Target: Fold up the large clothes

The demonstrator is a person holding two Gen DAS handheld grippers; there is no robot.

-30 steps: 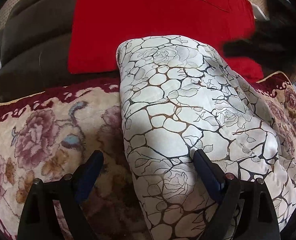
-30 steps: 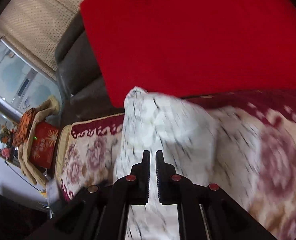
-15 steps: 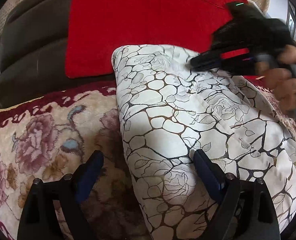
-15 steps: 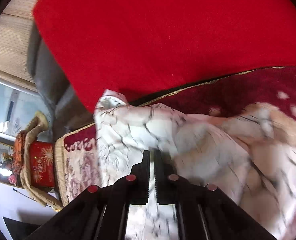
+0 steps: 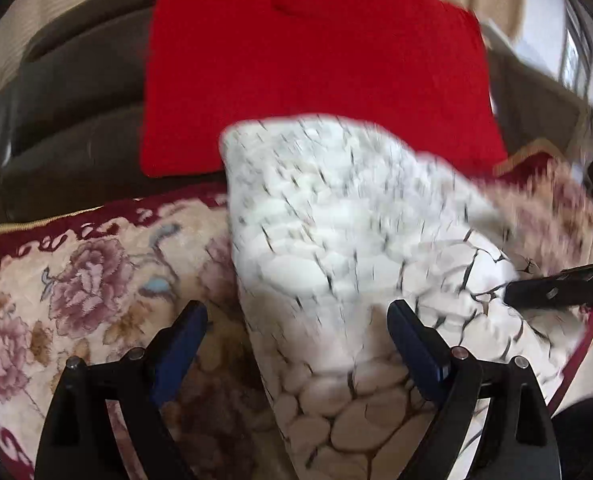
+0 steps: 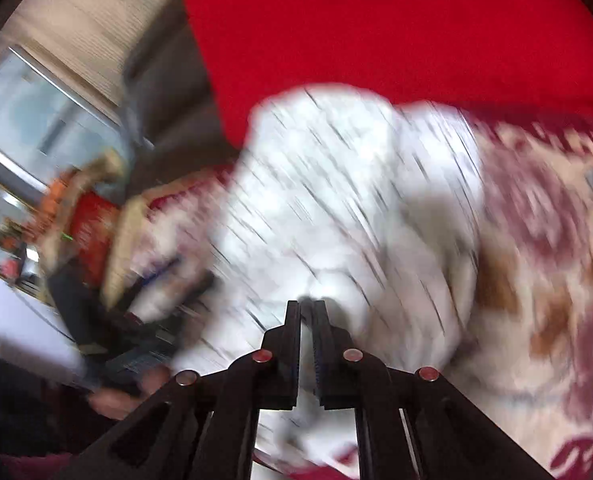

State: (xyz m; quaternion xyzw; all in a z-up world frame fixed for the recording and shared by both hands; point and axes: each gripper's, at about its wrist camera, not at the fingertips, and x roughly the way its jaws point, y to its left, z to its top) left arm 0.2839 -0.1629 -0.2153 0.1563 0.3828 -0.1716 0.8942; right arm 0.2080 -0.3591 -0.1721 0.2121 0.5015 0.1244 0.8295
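Note:
A white garment with a black crackle-and-rose print (image 5: 336, 240) lies folded in a long stack on a floral sofa cover (image 5: 76, 280). My left gripper (image 5: 296, 340) is open, its fingers spread over the stack's near left edge, holding nothing. My right gripper (image 6: 306, 308) is shut on a fold of the same white garment (image 6: 336, 200). In the left wrist view the right gripper (image 5: 512, 292) comes in from the right, pinching the cloth's right edge. Both views are motion-blurred.
A red cushion (image 5: 316, 72) leans on the dark sofa back (image 5: 68, 120) behind the garment. In the right wrist view a red box (image 6: 88, 232) stands on furniture to the left, near a glass door (image 6: 36, 120).
The right gripper has come down from the far end of the garment to its near right edge, still shut on cloth. The left gripper has stayed open and drawn back slightly.

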